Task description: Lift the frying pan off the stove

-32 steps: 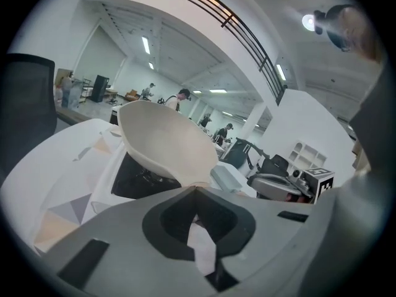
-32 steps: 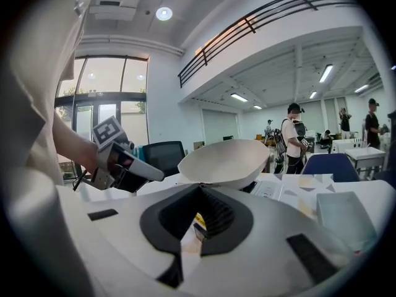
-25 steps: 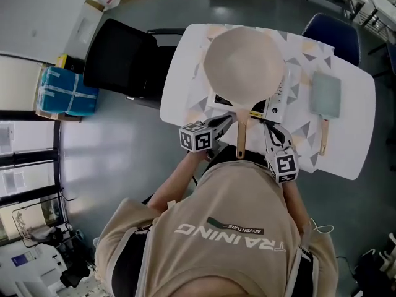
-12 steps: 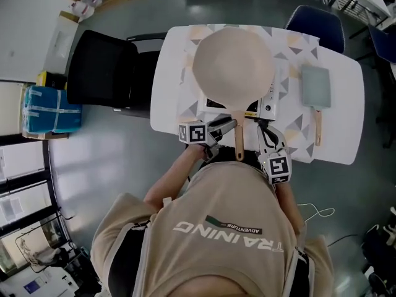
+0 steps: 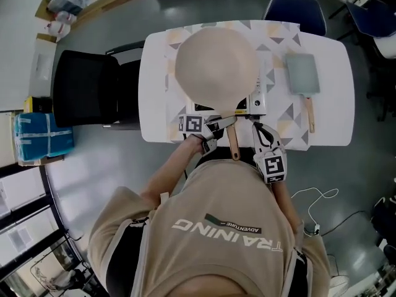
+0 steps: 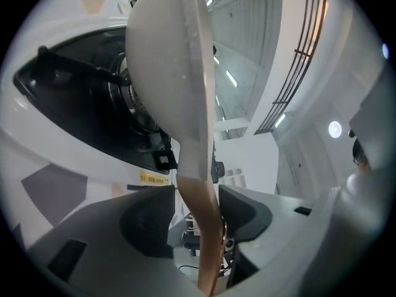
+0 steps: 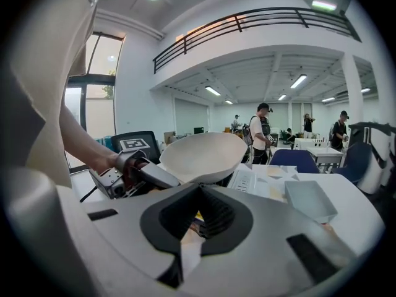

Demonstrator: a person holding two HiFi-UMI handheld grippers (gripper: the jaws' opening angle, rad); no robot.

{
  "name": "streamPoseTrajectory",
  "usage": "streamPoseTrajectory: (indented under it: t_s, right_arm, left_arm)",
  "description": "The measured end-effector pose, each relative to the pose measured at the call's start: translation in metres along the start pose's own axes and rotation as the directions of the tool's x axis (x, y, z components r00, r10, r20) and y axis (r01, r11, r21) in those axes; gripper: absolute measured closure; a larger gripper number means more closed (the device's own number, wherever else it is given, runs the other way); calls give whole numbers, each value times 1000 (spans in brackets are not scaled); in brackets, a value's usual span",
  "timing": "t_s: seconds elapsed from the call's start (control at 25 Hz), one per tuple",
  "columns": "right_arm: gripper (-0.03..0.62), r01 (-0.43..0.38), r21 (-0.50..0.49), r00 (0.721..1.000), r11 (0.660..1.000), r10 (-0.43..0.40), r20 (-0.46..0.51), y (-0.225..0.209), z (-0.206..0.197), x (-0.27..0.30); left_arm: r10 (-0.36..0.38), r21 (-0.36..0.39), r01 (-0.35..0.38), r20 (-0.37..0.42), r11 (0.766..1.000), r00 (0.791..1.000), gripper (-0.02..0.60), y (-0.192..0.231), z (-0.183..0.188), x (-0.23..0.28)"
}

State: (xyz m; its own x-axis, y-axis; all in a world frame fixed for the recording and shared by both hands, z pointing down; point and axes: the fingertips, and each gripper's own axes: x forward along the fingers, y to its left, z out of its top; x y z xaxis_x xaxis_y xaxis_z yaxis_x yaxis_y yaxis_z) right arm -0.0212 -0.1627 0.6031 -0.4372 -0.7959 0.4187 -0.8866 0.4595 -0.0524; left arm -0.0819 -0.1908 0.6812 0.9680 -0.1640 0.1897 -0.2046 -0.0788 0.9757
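Cream round frying pan [image 5: 216,64]: rests on black portable stove [image 6: 68,98], unlifted. Left gripper [image 5: 224,122], pan's 6 o'clock: jaws just opening, straddles brown wooden handle [image 5: 234,146], unclamped. Right gripper [image 5: 257,127], 5 o'clock: clenched, empty. Needs closing before lift.

My frying pan [image 5: 216,64] is round and cream-coloured, with a smooth, shallow bowl and a brown wooden handle [image 5: 232,142]. It stands level over the black portable stove [image 6: 68,104] and covers nearly all of it, on the left half of the white tabletop [image 5: 337,104]. The handle points back at me, just past the near edge.
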Motion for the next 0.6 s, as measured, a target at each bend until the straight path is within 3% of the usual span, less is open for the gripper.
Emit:
streamPoseTrajectory:
  t_s: [0.12, 0.4, 0.6]
  right_arm:
    - [597, 26, 9, 1000, 1000, -26, -8, -5, -3, -4]
    - [597, 35, 15, 999, 999, -35, -13, -9, -8, -4]
    - [597, 18, 10, 1000, 1000, -17, -8, -7, -7, -4]
  left_arm:
    - [-31, -15, 31, -18, 999, 999, 348, -2, 0, 15]
    - [-18, -1, 18, -36, 1000, 999, 352, 0, 3, 40]
    - [-52, -19, 51, -19, 998, 998, 427, -4, 3, 46]
